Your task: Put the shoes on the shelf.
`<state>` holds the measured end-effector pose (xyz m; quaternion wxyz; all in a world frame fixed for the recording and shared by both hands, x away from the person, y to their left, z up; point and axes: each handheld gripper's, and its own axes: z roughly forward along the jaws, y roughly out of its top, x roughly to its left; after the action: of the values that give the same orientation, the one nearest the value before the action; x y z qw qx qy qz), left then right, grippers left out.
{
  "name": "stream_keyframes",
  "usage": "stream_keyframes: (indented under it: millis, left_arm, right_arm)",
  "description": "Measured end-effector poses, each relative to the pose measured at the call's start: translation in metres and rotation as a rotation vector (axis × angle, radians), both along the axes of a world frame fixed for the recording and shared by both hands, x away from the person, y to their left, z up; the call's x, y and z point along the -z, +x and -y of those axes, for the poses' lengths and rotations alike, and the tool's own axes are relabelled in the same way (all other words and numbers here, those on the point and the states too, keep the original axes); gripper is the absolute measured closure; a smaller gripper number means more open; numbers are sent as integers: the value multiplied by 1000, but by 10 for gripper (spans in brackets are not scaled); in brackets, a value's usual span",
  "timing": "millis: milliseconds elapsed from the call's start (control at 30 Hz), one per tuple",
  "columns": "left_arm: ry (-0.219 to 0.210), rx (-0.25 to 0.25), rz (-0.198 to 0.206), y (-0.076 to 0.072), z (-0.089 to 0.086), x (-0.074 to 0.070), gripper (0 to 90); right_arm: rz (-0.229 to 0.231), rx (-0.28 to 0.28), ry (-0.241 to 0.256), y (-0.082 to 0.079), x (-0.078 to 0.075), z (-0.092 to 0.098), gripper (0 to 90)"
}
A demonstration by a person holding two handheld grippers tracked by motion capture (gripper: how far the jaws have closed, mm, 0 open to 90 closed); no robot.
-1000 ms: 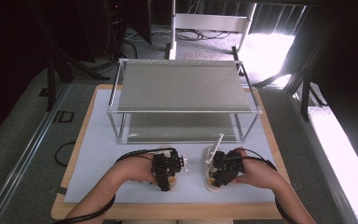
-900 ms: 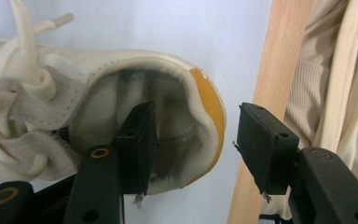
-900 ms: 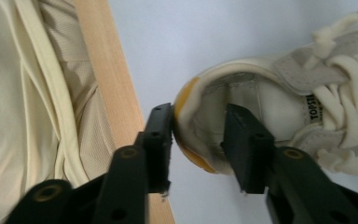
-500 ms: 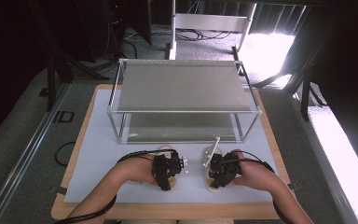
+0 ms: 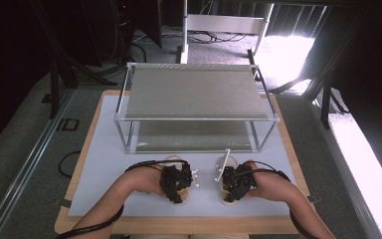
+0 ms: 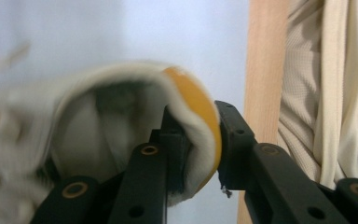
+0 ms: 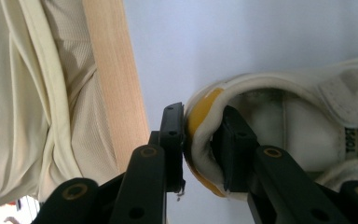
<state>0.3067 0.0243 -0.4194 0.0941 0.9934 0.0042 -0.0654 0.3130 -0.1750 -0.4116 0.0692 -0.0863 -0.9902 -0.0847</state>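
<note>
Two white shoes with orange-yellow heel patches lie near the table's front edge. My left gripper (image 5: 176, 186) is shut on the heel rim of the left shoe (image 5: 173, 160); in the left gripper view one jaw sits inside the left shoe (image 6: 121, 107) and the other outside, with the gripper (image 6: 198, 126) pinching the heel. My right gripper (image 5: 231, 185) is shut on the heel of the right shoe (image 5: 224, 163). In the right gripper view the gripper (image 7: 203, 126) clamps the heel wall of the right shoe (image 7: 307, 121) the same way.
A two-tier metal-framed shelf (image 5: 194, 92) stands at the middle and back of the white mat (image 5: 104, 164). The wooden table edge (image 6: 263, 70) and the person's beige clothing (image 6: 326, 93) lie just behind the shoes' heels.
Both grippers, with the shoes in them, have shifted slightly toward the near edge of the table. Their grips look unchanged.
</note>
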Motion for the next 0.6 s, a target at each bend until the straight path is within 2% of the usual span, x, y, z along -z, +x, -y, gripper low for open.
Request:
stream_keyframes:
  millis: [100, 167, 267, 300, 400, 433, 467, 500, 600]
  left_arm:
    - [11, 34, -6, -4, 3, -1, 781]
    - [23, 58, 8, -8, 4, -1, 789]
    - [26, 94, 14, -10, 7, -2, 788]
    - [22, 106, 3, -11, 8, -3, 790]
    - [25, 122, 14, -12, 11, -4, 789]
    - [21, 114, 15, -12, 12, -4, 789]
    - [23, 121, 29, -12, 13, -5, 789]
    - [18, 135, 24, -11, 13, -6, 789]
    - [10, 133, 23, -7, 14, -8, 788]
  right_arm:
    - [4, -22, 9, -1, -1, -2, 749]
    - [12, -32, 6, -1, -2, -1, 749]
    - [22, -25, 8, 3, -3, -1, 750]
    - [25, -21, 0, 4, -3, -1, 750]
    - [43, -23, -4, 9, -4, -1, 750]
    - [44, -19, -2, 10, -5, -1, 750]
    - [45, -17, 4, 12, -7, -1, 750]
    - [46, -16, 11, 13, -8, -1, 749]
    - [56, -16, 24, 16, -12, -1, 749]
